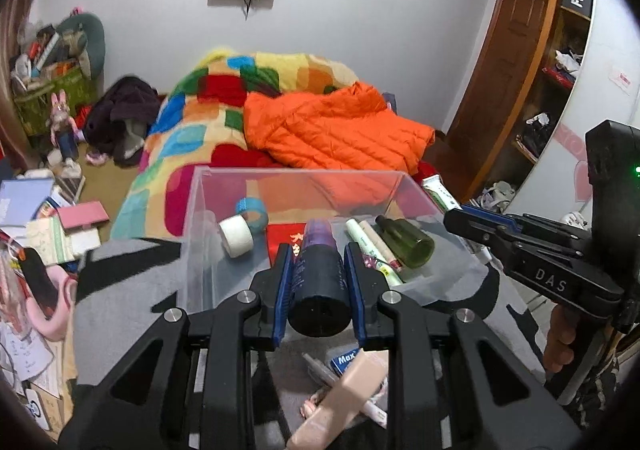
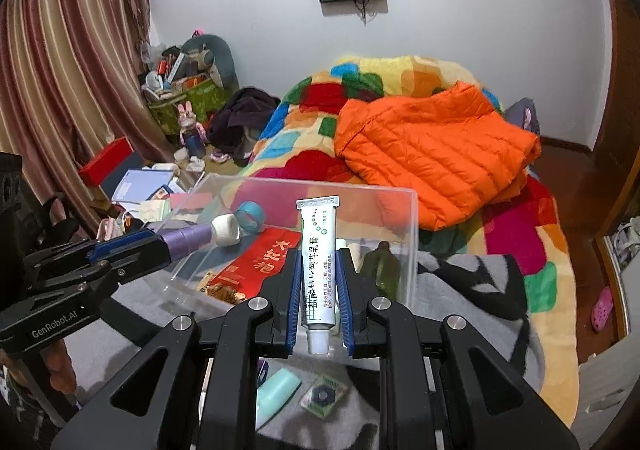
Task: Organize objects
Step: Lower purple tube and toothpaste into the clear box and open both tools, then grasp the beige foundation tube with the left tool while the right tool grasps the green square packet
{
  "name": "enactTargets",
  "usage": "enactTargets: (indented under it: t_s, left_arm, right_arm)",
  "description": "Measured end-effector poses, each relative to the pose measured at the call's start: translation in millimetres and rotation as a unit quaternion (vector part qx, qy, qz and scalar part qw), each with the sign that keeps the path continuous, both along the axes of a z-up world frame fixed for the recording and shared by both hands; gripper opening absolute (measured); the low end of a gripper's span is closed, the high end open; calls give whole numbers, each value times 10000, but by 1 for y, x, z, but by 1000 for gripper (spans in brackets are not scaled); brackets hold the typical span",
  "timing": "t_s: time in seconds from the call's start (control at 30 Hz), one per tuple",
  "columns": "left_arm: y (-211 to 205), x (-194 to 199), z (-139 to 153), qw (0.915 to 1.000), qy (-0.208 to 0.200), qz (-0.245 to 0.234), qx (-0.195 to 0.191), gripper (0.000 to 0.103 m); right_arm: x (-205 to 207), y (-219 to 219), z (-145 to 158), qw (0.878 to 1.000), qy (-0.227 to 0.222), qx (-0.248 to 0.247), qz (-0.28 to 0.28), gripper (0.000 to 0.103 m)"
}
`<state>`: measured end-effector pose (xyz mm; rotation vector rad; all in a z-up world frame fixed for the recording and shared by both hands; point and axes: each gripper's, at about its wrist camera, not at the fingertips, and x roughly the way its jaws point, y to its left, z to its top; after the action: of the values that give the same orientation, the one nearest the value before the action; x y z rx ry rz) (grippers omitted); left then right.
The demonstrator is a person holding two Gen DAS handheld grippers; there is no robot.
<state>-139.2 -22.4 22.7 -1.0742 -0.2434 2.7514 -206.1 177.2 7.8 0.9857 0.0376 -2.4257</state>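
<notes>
My left gripper (image 1: 319, 250) is shut on a bottle (image 1: 318, 286) with a black body and purple top, held over the near edge of a clear plastic box (image 1: 224, 186). My right gripper (image 2: 319, 254) is shut on a white ointment tube (image 2: 318, 250), cap toward the camera, also at the box's near side. In the box (image 2: 320, 186) lie a white tape roll (image 1: 237, 236), a blue tape roll (image 1: 252, 212), a red packet (image 2: 264, 262), a green bottle (image 1: 406, 240) and pale tubes (image 1: 372, 246). Each gripper shows in the other's view: right gripper (image 1: 456, 218), left gripper (image 2: 160, 246).
The box sits on a grey-and-black blanket on a bed. Loose items lie below the grippers: a beige tube (image 1: 344, 398), a blue box (image 1: 344, 360), a mint container (image 2: 278, 390), a square packet (image 2: 324, 396). An orange jacket (image 1: 336, 130) lies beyond the box. Clutter fills the floor at left.
</notes>
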Motion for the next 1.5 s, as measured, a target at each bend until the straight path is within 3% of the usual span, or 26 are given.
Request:
enactTargets:
  t_s: [0.3, 0.63, 0.83, 0.93, 1.13, 1.2, 1.27, 1.37, 1.5]
  left_arm:
    - [-5, -31, -27, 9982, -576, -142, 111, 25]
    - [-7, -32, -24, 9981, -578, -159, 138, 25]
    - [-1, -25, -18, 9984, -514, -241, -6, 27]
    - [0, -20, -11, 9988, -411, -248, -10, 36]
    - [-2, -6, 5, 9997, -117, -145, -183, 52]
    - [-5, 1, 10, 9996, -56, -85, -258, 65]
    - [-8, 8, 12, 9995, 20, 12, -323, 71]
    - [-14, 19, 12, 9990, 52, 108, -439, 78]
    - [-22, 29, 0, 9988, -171, 154, -433, 82]
  right_arm:
    - [-39, -27, -37, 9971, -621, 358, 248, 15]
    - [-44, -51, -56, 9908, -789, 893, 644, 15]
    - [-40, -57, -55, 9891, -705, 1153, 593, 16]
    - [-37, -57, -52, 9884, -649, 1236, 593, 16]
    - [-26, -44, -36, 9930, -484, 967, 475, 39]
    - [-22, -38, -28, 9945, -438, 831, 460, 39]
    - [-16, -31, -21, 9957, -388, 708, 448, 42]
    - [-3, -16, -12, 9975, -280, 516, 383, 52]
    - [13, -1, -5, 9985, -154, 413, 312, 56]
